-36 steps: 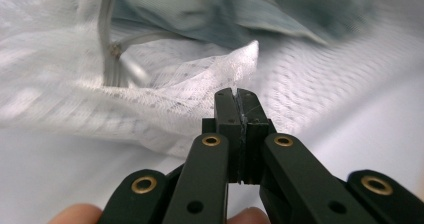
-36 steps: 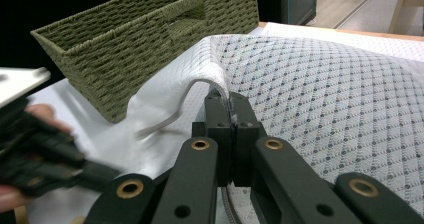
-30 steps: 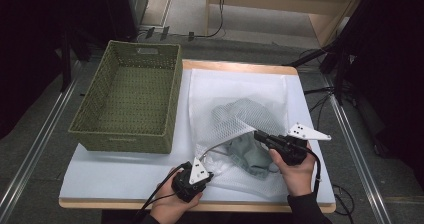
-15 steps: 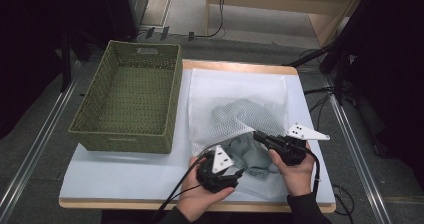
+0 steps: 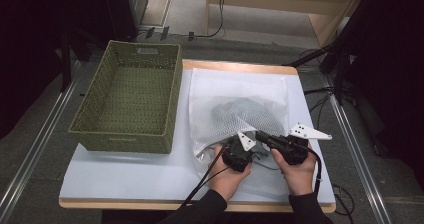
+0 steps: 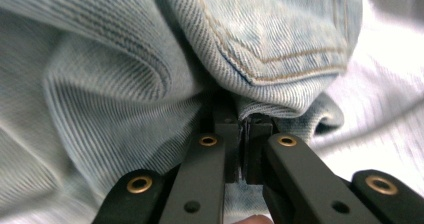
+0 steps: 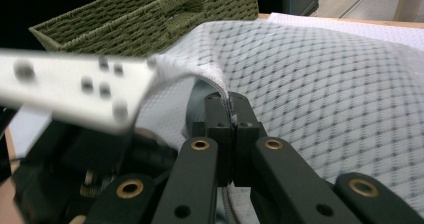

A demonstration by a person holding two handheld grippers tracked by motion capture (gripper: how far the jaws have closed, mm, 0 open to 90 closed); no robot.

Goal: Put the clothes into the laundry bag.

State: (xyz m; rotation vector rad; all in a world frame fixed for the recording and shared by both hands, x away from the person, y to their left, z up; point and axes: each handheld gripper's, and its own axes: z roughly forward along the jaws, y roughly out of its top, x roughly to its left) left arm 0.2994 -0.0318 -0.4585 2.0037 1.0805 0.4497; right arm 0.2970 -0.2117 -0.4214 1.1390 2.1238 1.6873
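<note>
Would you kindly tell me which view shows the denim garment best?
The left gripper view: the denim garment appears close, its seam stitching sharp. The high view shows it as a dark mass inside the mesh bag; the right gripper view barely shows it.

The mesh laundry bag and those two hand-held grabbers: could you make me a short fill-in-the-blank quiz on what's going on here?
1. The right gripper is shut on the edge of the white ____ bag.
2. The left gripper pinches pale blue ____ cloth.
3. The green woven basket holds ____.
4. The basket stands to the ____ of the bag in the high view.

Missing words: mesh; denim; nothing; left
</note>
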